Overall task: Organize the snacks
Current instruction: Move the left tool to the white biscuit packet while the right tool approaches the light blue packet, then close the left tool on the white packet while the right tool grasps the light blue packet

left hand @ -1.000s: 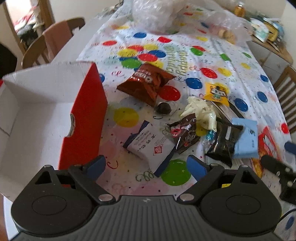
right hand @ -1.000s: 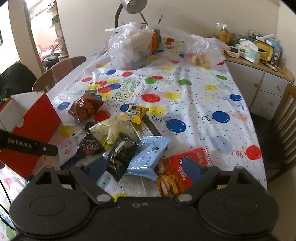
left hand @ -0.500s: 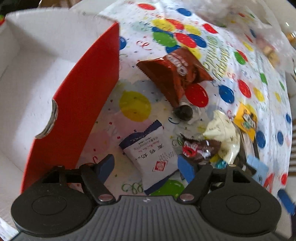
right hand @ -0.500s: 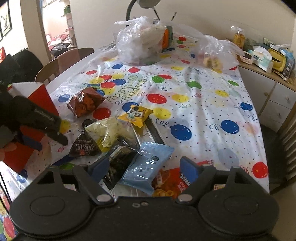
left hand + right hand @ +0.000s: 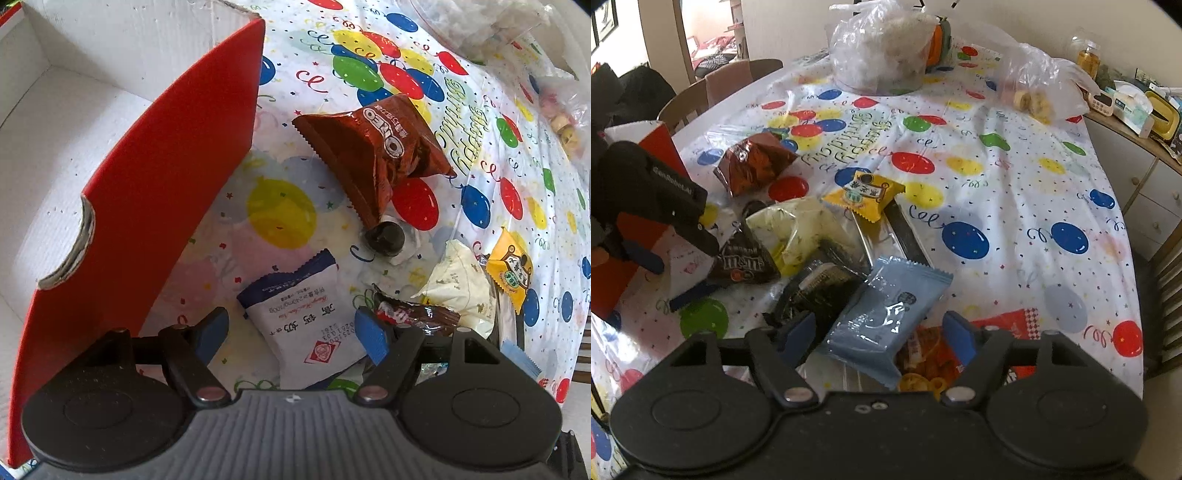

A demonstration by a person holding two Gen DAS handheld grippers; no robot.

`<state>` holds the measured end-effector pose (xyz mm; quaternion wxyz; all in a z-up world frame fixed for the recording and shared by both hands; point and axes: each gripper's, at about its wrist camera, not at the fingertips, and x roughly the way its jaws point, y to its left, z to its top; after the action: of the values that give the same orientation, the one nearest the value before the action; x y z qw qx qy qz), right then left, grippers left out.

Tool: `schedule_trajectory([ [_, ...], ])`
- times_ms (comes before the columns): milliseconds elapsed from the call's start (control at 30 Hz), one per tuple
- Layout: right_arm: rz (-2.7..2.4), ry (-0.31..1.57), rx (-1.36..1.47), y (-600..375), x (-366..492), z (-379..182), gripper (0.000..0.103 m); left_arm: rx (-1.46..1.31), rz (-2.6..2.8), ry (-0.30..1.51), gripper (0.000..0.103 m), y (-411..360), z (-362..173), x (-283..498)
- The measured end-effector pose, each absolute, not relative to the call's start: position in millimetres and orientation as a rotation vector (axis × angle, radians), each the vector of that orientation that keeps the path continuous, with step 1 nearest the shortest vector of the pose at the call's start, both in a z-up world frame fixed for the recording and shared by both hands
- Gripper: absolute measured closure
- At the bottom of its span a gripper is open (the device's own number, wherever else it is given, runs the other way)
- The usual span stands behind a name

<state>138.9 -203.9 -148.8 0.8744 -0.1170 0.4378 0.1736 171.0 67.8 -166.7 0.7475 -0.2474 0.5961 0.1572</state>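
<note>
My left gripper (image 5: 291, 334) is open, low over the table, with a white and blue snack packet (image 5: 306, 317) lying between its fingers. A red box (image 5: 147, 184) with a white inside stands open just to its left. Beyond lie a brown Oreo bag (image 5: 376, 155), a small black round item (image 5: 386, 238), an M&M's packet (image 5: 417, 317), a cream packet (image 5: 461, 288) and a yellow packet (image 5: 511, 269). My right gripper (image 5: 879, 334) is open over a light blue packet (image 5: 886, 314), which rests partly on a black packet (image 5: 820, 288) and a red-orange bag (image 5: 931, 365).
Balloon-print cloth (image 5: 1015, 206) covers the table. Two clear plastic bags (image 5: 882, 48) (image 5: 1041, 85) sit at the far end. Chairs (image 5: 738, 81) stand at the left side and one (image 5: 1167, 295) at the right. A cluttered sideboard (image 5: 1137, 147) runs along the right.
My left gripper has dropped and moved forward beside the box until the white and blue packet lies between its fingers. My right gripper has edged closer to the light blue packet.
</note>
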Motion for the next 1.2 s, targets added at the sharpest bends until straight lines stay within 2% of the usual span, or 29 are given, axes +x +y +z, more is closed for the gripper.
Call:
schedule_trajectory([
  [300, 0.366, 0.913, -0.269, -200, 140, -151, 0.031, -0.526, 0.396, 1.309, 0.028, 62, -166, 178],
  [633, 0.351, 0.913, -0.292, -192, 146, -156, 0.034, -0.355, 0.423, 1.322, 0.028, 37, -168, 183],
  [767, 0.352, 0.923, -0.282, -191, 148, -160, 0.046, -0.312, 0.407, 1.308, 0.034, 34, -166, 180],
  [900, 0.358, 0.92, -0.251, -195, 145, -158, 0.061, -0.283, 0.378, 1.289, 0.046, 34, -162, 174],
  [1000, 0.369, 0.922, -0.202, -201, 142, -155, 0.066, -0.269, 0.349, 1.281, 0.051, 36, -161, 170],
  [1033, 0.375, 0.922, -0.184, -204, 141, -154, 0.067, -0.268, 0.338, 1.277, 0.052, 38, -161, 168],
  [1067, 0.379, 0.922, -0.165, -206, 140, -153, 0.076, -0.269, 0.328, 1.273, 0.052, 39, -161, 167],
  [1200, 0.4, 0.913, -0.085, -213, 134, -146, 0.085, -0.286, 0.292, 1.26, 0.053, 44, -160, 163],
])
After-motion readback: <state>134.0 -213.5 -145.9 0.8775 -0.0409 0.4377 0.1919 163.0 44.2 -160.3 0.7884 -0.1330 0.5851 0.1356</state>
